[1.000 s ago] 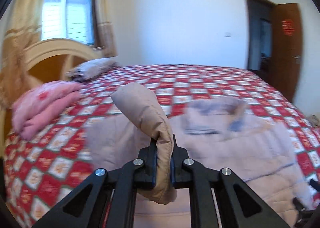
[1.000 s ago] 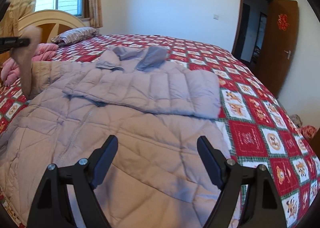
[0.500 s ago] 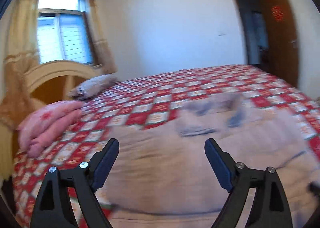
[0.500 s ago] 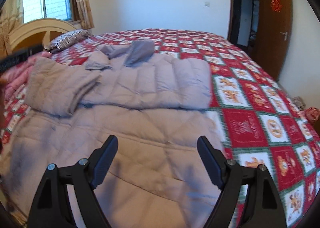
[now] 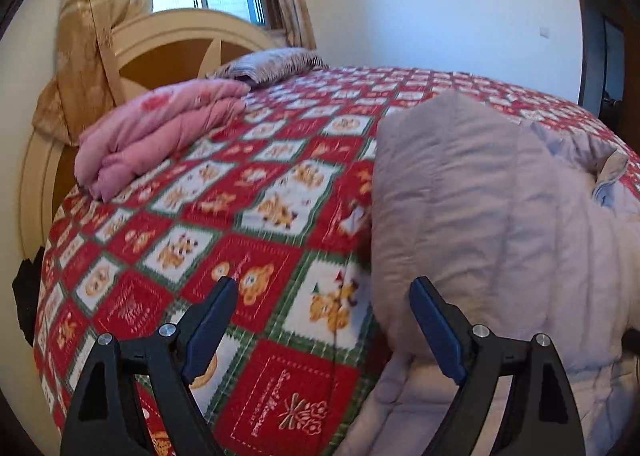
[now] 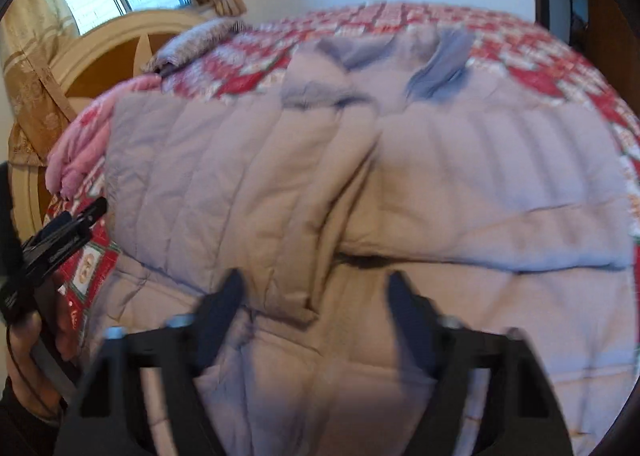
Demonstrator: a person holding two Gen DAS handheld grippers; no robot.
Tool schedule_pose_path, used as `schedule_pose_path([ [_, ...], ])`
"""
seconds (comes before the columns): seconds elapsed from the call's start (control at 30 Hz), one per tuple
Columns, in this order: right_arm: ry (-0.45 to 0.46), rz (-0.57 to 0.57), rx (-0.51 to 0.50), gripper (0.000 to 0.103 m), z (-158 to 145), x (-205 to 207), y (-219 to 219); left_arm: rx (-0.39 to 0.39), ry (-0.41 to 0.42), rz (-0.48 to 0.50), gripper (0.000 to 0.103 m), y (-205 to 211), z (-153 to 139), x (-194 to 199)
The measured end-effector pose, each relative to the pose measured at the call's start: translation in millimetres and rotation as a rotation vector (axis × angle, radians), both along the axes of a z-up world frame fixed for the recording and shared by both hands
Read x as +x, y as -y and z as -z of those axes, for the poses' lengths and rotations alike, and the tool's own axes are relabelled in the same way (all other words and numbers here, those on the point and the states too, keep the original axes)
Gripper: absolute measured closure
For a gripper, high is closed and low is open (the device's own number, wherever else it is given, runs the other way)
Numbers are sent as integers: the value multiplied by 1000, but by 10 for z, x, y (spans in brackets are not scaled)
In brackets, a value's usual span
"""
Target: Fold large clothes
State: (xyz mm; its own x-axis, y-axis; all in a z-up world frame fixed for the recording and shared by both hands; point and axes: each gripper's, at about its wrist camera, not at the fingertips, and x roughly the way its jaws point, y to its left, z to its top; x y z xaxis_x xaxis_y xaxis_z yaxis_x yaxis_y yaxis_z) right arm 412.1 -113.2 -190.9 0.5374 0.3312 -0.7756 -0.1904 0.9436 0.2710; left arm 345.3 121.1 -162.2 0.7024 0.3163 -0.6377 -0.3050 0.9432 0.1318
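While its 2 black fingers are closing, the right gripper (image 6: 314,308) hovers over the pale lilac quilted down coat (image 6: 460,192), pads not yet pressing it; motion blur hides the fabric's detail there; the left gripper (image 5: 324,320) stands wide open and empty above the red, white and green teddy-bear patchwork bedspread (image 5: 256,224), beside the coat's edge; its holder's hand (image 6: 24,352) is partly cut off; 2 sleeves lie folded across the coat's front, collar toward the far wall; 1 folded pink quilt (image 5: 160,136) and 1 striped pillow (image 5: 272,64) lie near the headboard.
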Motion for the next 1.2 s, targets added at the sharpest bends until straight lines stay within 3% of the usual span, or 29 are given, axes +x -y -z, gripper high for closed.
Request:
schedule_pose_path([
  [0.07, 14, 4, 23, 87, -17, -29, 30, -13, -13, -3, 15, -54, 42, 19],
  [0.2, 87, 34, 3, 90, -225, -206, 197, -45, -25, -17, 15, -164, 71, 26],
  [0.3, 125, 75, -36, 90, -343, -305, 426, -50, -27, -22, 15, -185, 59, 27],
  [0.43, 109, 134, -83, 89, -305, -335, 723, -51, -34, -13, 15, -131, -28, 43],
  [0.5, 86, 154, -95, 84, -254, -304, 778, -67, -34, 7, 15, -79, -131, 74],
  [0.57, 57, 182, -104, 63, -196, -333, 869, -81, -24, 38, 15, -13, -277, 135],
  [0.6, 55, 188, -95, 60, -200, -351, 908, -82, -14, 54, 15, 30, -362, 182],
  [0.83, 184, 258, -59, 60, -637, -378, 1008, -74, 72, 180, 15, 482, -761, 796],
  [0.93, 196, 228, -31, 60, -718, -105, 859, -20, 58, 187, 15, 640, -632, 1137],
  [1.0, 185, 208, -26, 60, -654, 55, 758, -13, -11, 164, 15, 670, -378, 1375],
  [1.13, 127, 173, -78, 60, -317, 303, 549, -36, -142, 153, 15, 694, 115, 1609],
  [1.2, 77, 160, -99, 60, -87, 363, 500, -53, -147, 161, 15, 712, 247, 1605],
])
